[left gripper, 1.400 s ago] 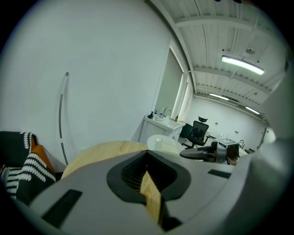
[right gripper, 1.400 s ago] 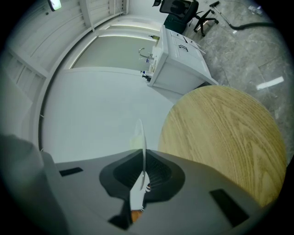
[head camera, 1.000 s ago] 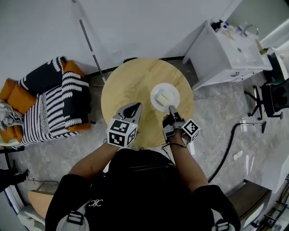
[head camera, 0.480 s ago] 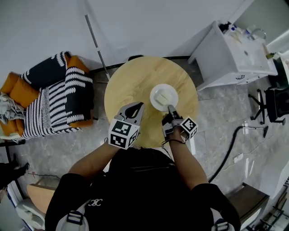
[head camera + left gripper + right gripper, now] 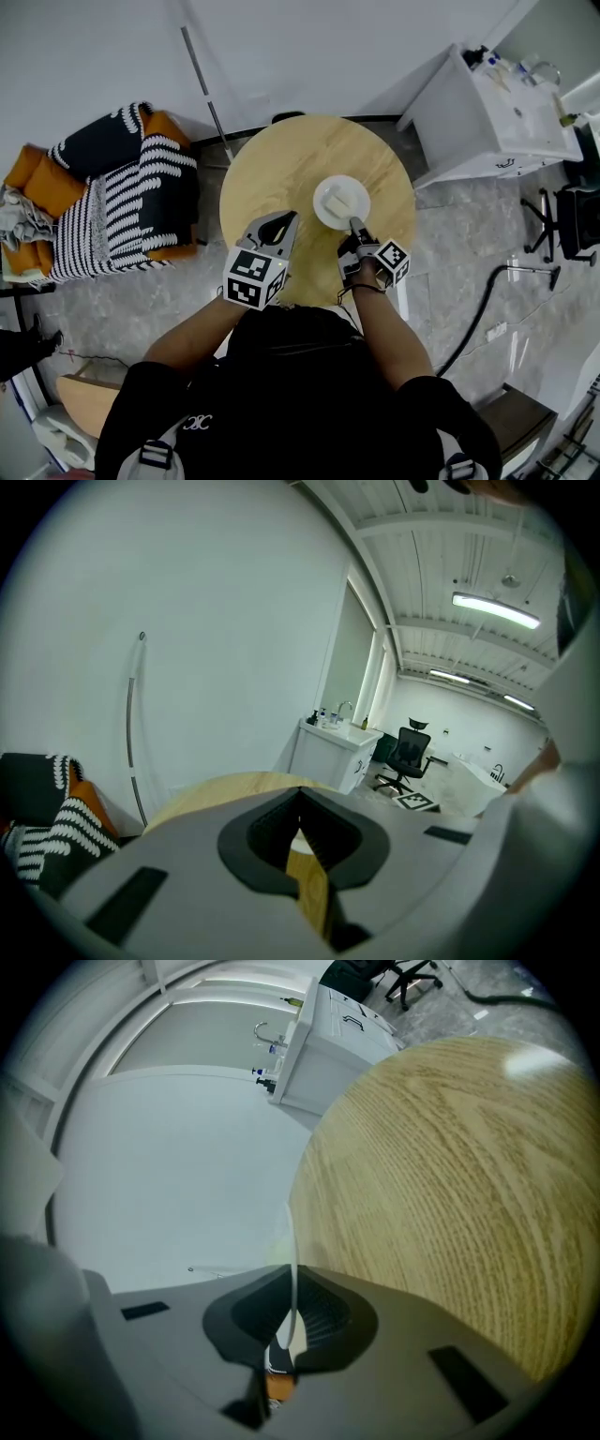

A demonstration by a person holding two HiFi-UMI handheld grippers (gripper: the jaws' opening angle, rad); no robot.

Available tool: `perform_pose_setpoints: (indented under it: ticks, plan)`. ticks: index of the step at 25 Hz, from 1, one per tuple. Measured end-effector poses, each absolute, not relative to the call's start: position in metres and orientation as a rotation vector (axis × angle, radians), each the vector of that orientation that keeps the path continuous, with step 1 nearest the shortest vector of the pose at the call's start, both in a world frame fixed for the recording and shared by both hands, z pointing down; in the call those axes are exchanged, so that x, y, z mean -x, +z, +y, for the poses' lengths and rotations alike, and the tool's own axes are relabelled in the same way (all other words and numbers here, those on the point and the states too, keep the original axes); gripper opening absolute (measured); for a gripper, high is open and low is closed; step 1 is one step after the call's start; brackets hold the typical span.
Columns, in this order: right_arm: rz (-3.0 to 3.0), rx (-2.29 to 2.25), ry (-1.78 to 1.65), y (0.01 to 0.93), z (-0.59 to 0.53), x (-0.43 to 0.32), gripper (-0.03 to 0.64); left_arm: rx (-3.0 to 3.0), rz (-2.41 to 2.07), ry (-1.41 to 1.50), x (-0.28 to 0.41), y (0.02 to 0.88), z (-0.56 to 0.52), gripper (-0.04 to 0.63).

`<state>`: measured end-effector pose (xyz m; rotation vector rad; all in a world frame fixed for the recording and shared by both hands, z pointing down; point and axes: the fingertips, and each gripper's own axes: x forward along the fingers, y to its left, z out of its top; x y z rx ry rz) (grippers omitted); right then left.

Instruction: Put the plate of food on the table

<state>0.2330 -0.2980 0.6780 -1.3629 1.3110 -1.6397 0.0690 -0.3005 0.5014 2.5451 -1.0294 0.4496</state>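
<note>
A white plate (image 5: 341, 202) with a pale piece of food (image 5: 339, 198) is over the right half of the round wooden table (image 5: 281, 169). My right gripper (image 5: 355, 225) is shut on the plate's near rim. In the right gripper view the plate (image 5: 293, 1260) shows edge-on as a thin white line between the pads, low over the wooden table (image 5: 450, 1194). I cannot tell whether the plate touches the tabletop. My left gripper (image 5: 281, 223) hovers over the table's near edge, to the left of the plate, shut and empty; its tips (image 5: 300, 797) meet in the left gripper view.
Striped black-and-white and orange cushions (image 5: 103, 206) lie left of the table. A white sink cabinet (image 5: 497, 103) stands at the upper right, with a black office chair (image 5: 577, 211) beyond it. A black hose (image 5: 478, 300) runs over the floor. A thin pole (image 5: 206, 94) leans on the wall.
My right gripper has sunk a little toward the tabletop with the plate in it. The left gripper has kept still.
</note>
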Motion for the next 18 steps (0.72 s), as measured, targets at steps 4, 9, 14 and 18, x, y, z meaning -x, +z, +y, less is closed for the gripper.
perform_pose_setpoints:
  ticks: [4, 9, 14, 18]
  plan:
    - [1.328, 1.359, -1.66, 0.684, -0.302, -0.228, 0.017, -2.523, -1.068, 0.454, -0.059, 0.501, -0.302, 0.008]
    - [1.329, 1.366, -1.689, 0.693, -0.306, -0.22, 0.018, -2.498, -1.11, 0.46, -0.044, 0.504, -0.304, 0.008]
    - [1.322, 1.373, -1.711, 0.7, -0.307, -0.215, 0.018, -2.477, -1.127, 0.47, -0.036, 0.508, -0.303, 0.007]
    - [1.318, 1.389, -1.72, 0.706, -0.309, -0.214, 0.018, -2.475, -1.136, 0.471, -0.032, 0.506, -0.304, 0.008]
